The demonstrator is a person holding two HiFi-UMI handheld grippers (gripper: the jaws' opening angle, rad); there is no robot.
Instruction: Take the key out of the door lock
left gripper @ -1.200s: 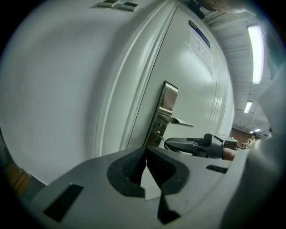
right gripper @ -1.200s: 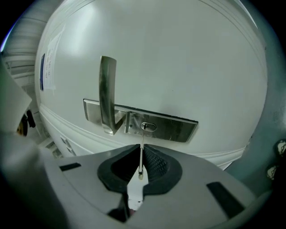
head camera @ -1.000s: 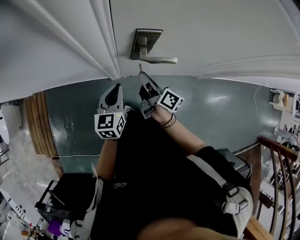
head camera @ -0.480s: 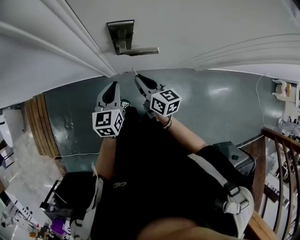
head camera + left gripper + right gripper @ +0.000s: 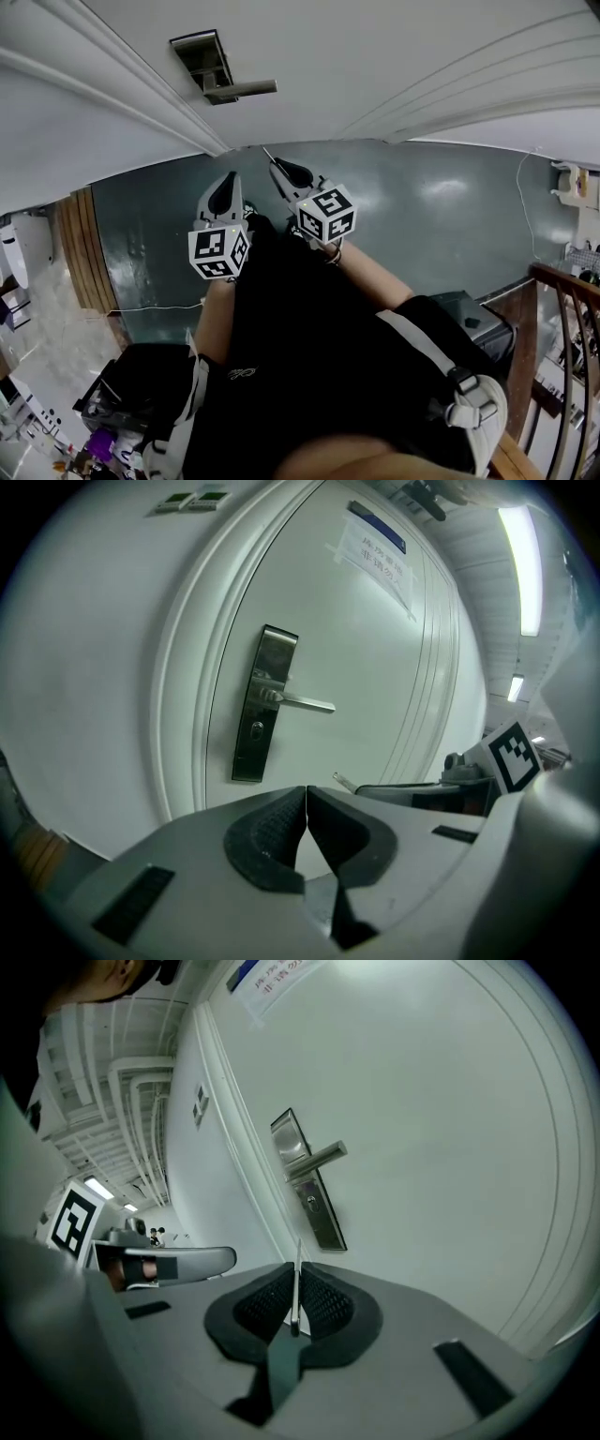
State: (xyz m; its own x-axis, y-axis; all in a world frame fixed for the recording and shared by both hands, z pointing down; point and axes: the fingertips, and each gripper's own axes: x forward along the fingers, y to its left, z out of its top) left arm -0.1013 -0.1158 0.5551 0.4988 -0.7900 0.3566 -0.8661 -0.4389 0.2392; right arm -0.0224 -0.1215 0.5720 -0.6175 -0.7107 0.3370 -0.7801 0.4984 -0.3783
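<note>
The right gripper has its jaws pinched on the key, a thin metal blade that stands edge-on between the ribbed pads and pokes out past their tips toward 12 o'clock. Gripping it by its flat sides like this should keep it from twisting or slipping. The key is clear of the door. In the head view its tip hangs over the green floor, well apart from the lock plate, which sits at about 11 o'clock from the gripper. In the right gripper view the keyhole below the lever handle shows nothing in it. The main step of the task therefore looks done, and what is left is probably only to carry the key off or set it down. The left gripper is closed pad to pad with nothing between the pads. It hangs just beside the right one, at its 9 o'clock, and seems parked there because pulling a key needs only one hand. A weak pinch on so thin a blade could let it drop to the floor.
</note>
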